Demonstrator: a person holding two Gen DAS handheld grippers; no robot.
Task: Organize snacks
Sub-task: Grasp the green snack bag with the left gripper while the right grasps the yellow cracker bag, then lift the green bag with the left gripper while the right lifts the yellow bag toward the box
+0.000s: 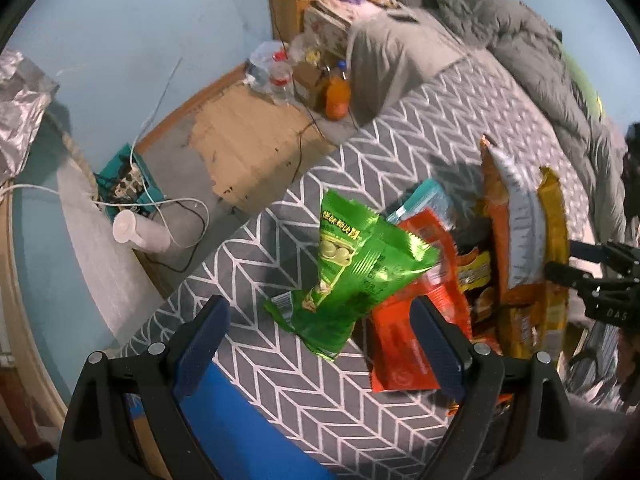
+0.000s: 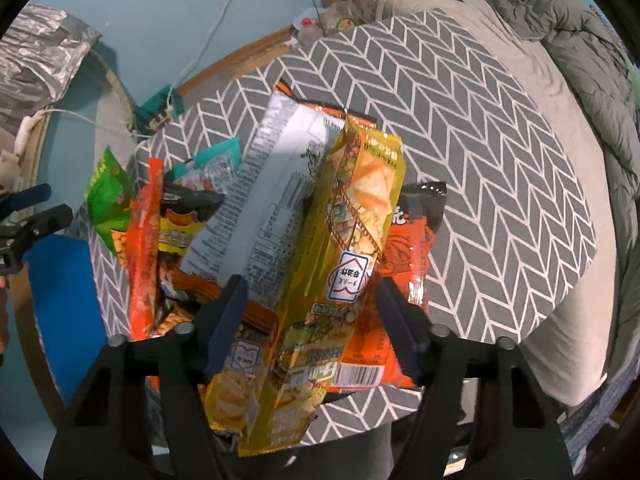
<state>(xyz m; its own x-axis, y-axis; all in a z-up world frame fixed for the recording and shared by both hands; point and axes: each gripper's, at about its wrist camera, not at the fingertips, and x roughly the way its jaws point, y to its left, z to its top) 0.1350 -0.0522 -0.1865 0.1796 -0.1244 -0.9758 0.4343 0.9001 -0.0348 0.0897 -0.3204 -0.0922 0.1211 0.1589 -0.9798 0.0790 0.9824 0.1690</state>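
Observation:
A pile of snack bags lies on a round table with a grey herringbone cloth (image 1: 280, 380). My left gripper (image 1: 320, 308) hangs open over a green bag (image 1: 352, 264), which rests partly on a red-orange bag (image 1: 404, 344); its pads touch neither. In the right wrist view a tall yellow bag (image 2: 352, 216) stands between the fingers of my right gripper (image 2: 311, 285), leaning on a white-backed orange bag (image 2: 272, 184). A gap shows at the left pad, so the right gripper is open. Each gripper shows at the edge of the other's view: the right gripper (image 1: 580, 276), the left gripper (image 2: 40, 216).
A blue box (image 1: 240, 420) sits at the table's near left edge. On the floor beyond are a teal power strip (image 1: 128, 184) with cables, a white cup (image 1: 136, 232), bottles (image 1: 336, 96) and cardboard. A bed with a grey quilt (image 2: 580, 40) runs along the right.

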